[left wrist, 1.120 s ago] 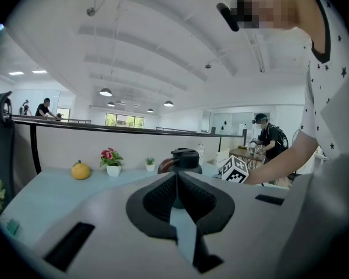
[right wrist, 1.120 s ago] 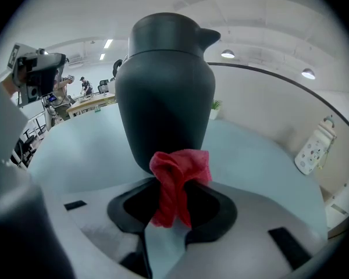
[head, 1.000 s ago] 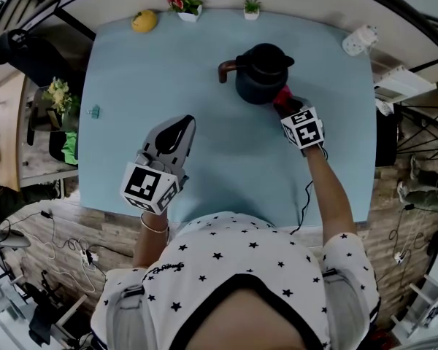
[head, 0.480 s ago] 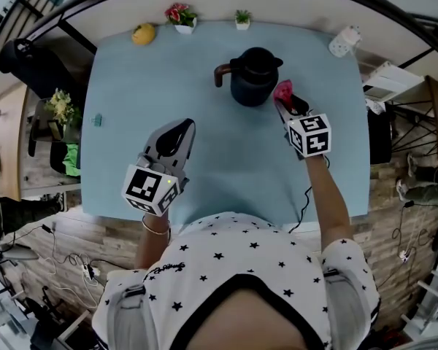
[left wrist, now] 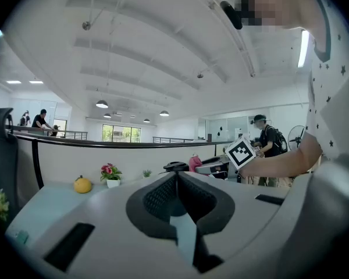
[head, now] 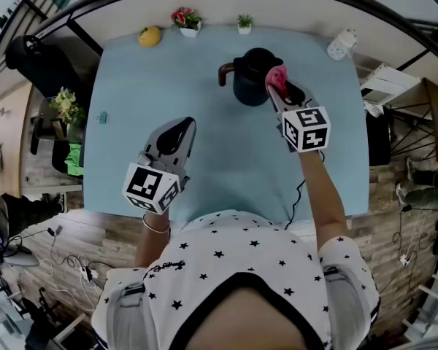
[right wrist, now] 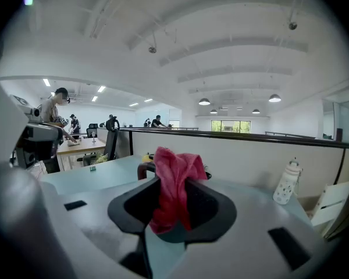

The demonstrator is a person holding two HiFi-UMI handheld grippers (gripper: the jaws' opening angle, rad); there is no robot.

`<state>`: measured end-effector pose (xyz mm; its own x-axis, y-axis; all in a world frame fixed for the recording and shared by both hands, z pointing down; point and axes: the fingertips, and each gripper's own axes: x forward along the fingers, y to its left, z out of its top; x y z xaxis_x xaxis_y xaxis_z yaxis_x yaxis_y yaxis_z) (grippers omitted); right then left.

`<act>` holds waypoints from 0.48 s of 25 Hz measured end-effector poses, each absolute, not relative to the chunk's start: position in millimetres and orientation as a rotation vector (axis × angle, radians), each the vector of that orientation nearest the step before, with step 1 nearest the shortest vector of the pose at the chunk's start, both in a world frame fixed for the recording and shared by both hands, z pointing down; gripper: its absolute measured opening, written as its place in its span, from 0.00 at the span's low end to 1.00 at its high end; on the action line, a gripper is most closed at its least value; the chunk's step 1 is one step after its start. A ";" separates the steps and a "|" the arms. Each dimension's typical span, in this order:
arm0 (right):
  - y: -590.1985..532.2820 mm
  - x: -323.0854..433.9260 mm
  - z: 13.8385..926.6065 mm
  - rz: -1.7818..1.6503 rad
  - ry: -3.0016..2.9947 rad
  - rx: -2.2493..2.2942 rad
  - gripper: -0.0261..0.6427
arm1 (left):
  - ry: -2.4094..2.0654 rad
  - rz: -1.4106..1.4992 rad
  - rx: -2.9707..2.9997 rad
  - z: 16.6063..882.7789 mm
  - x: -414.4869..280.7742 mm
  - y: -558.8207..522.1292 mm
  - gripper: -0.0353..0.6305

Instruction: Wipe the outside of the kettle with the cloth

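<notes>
Behind cloth point(head: 276, 78), kettle point(head: 247, 84) partly hidden

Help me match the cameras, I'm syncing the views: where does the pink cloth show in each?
Head view: the cloth is upper right of centre, at the right side of the kettle.
Left gripper view: a small pink patch near the centre, just right of the kettle.
Right gripper view: dead centre, clamped between the jaws.
Shared landmark: the black kettle.
</notes>
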<state>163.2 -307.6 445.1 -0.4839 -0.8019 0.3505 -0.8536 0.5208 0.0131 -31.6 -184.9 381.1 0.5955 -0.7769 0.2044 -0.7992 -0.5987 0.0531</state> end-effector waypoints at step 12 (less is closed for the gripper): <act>-306.8 153.5 462.2 0.186 -2.391 1.361 0.23 | -1.330 0.235 2.673 383.3 -34.0 -186.6 0.10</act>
